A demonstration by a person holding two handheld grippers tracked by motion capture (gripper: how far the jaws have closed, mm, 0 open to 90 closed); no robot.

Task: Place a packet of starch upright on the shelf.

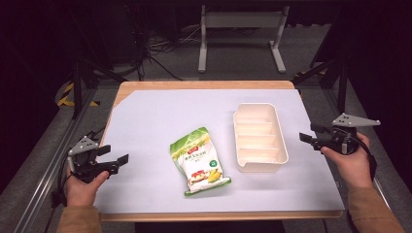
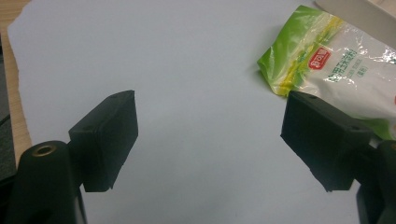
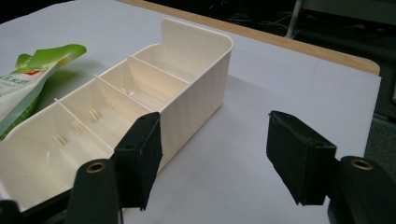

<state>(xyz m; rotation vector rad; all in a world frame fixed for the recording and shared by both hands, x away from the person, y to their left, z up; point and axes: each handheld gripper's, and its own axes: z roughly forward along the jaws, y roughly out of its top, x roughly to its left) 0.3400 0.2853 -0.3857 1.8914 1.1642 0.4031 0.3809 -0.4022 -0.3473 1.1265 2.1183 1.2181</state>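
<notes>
Both tools gape wide and empty over the worktop (image 1: 145, 111): the left tool (image 1: 116, 156) near the bag (image 1: 199, 161), the right tool (image 1: 306, 141) beside the tray (image 1: 280, 141).

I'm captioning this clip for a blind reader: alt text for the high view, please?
A green-and-white snack bag lies beside an empty cream divided tray on a white-covered table. The left gripper and right gripper, both open, wait at opposite edges.

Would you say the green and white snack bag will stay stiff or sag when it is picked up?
The snack bag looks like thin, crinkled glossy film, so it would probably sag and may slip. It lies flat yet puffed, suggesting light, loose contents that could shift. It seems unlikely to roll.
</notes>
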